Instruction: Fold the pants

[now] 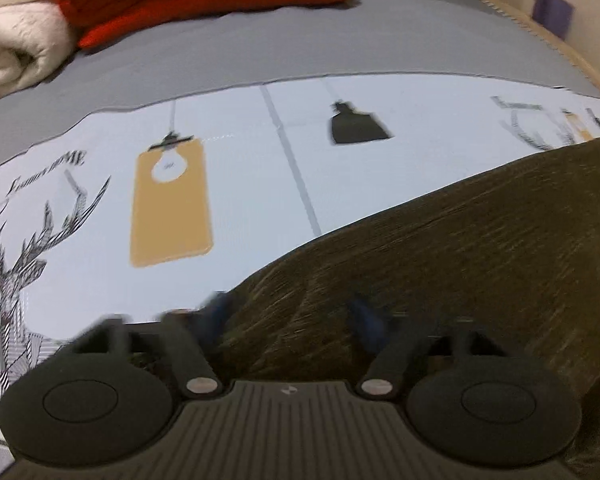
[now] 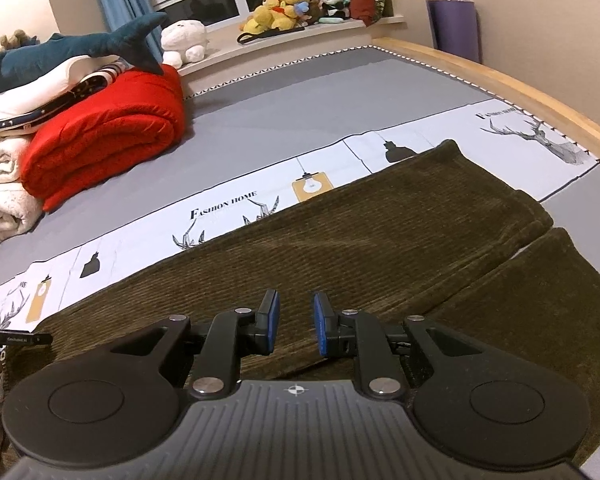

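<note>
Dark olive corduroy pants (image 2: 380, 232) lie flat on the bed, legs stretching to the far right, with a slit between the two legs at the right. My right gripper (image 2: 296, 322) is open and empty, its blue pads just above the pants near their middle. In the left wrist view the pants (image 1: 440, 260) fill the lower right. My left gripper (image 1: 292, 316) is blurred by motion, open wide, with its fingers over the edge of the pants. The left gripper's body (image 2: 16, 338) shows at the left edge of the right wrist view.
The bed has a grey sheet (image 2: 300, 96) with a white printed band (image 1: 240, 184). A folded red blanket (image 2: 108, 136) and white blankets (image 2: 0, 200) are stacked at the back left. Stuffed toys (image 2: 288, 4) sit on the windowsill. A wooden bed frame (image 2: 520, 84) runs along the right.
</note>
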Motion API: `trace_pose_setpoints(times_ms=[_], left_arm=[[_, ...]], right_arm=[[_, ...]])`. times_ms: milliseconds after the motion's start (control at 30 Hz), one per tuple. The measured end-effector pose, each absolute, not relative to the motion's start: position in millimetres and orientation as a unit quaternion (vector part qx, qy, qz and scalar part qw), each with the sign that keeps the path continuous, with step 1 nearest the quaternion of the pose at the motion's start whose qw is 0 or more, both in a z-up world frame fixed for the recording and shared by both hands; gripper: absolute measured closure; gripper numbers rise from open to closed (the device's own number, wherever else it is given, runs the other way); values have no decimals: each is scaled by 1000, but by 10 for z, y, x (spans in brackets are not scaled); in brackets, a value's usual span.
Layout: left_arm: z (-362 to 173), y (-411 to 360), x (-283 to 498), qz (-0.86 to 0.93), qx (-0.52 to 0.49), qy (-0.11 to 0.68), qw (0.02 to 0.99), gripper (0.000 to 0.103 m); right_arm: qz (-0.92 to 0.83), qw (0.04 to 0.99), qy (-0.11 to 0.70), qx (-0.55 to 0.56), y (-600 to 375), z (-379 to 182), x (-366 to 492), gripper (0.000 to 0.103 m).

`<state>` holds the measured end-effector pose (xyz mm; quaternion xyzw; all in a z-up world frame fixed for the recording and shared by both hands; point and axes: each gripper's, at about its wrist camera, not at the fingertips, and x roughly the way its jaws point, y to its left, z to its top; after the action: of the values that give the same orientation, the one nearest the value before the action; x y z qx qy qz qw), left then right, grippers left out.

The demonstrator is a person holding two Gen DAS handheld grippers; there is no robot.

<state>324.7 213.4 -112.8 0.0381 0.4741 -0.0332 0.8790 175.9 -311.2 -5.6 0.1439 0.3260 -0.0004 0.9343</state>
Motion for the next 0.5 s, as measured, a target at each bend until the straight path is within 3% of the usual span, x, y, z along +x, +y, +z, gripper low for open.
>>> trace_pose_setpoints(times_ms=[100,500], left_arm=[[-1065,2047,3209,-41,67,466,882,79],[-577,1755,2673,-38,88,452,887,89]], right_arm=[[-4,934,327,147,-3132,-65,1760,83],[-20,930,336,149,-3177,-101,1681,83]])
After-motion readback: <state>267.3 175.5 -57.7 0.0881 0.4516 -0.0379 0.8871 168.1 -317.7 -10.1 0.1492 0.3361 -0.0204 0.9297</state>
